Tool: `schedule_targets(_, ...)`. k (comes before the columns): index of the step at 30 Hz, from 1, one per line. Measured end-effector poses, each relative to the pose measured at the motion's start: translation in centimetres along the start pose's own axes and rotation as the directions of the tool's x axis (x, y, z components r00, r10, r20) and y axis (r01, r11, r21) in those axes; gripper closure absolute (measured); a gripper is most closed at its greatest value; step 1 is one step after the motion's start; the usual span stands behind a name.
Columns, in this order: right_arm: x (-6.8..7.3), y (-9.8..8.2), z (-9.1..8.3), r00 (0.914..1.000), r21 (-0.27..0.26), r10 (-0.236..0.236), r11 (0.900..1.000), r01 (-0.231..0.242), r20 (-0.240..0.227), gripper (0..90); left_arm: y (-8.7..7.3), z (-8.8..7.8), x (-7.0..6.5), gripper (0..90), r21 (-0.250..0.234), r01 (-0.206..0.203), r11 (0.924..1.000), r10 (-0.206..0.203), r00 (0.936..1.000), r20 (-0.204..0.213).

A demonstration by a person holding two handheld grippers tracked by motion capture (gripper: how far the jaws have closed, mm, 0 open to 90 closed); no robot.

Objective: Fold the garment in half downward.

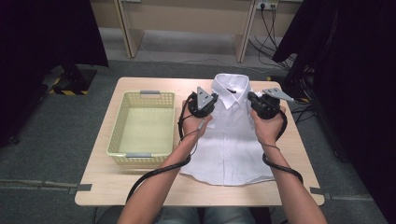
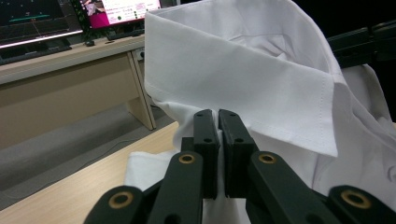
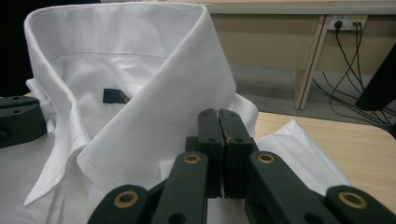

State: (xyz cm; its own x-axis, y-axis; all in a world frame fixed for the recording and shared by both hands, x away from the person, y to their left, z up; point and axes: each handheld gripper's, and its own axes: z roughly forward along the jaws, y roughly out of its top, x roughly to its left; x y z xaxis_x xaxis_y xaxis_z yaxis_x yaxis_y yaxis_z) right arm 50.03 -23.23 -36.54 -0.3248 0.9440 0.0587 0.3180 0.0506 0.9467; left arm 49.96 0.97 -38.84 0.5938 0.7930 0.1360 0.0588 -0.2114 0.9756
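White shirt (image 1: pixel 233 140) lies folded, front up, on the bench (image 1: pixel 98 186), collar away from the person, just right of an empty yellow basket (image 1: pixel 122 122). Left hand-held gripper (image 2: pixel 218 122) and right hand-held gripper (image 3: pixel 218 122) sit at the shoulders either side of the collar. Both have jaws pressed together, fabric bunched around them; a pinch on cloth cannot be confirmed.

Shirt (image 1: pixel 233 140) shoulders hidden under both hands.

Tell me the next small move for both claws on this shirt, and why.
Probably lift both together and carry left toward the basket. The left claw and right claw each look shut on the folded white shirt beside its collar, so the shirt seems held evenly.
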Motion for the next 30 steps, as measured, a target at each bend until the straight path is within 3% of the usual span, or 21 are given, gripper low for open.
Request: schedule_targets(30,0.4,-5.9,-3.6,0.9981,0.022,-0.011,1.000,0.012,-0.060,88.4,-3.4,-3.4,-2.8,85.6,0.014,-0.082,0.9965,0.081,0.9942,0.071)
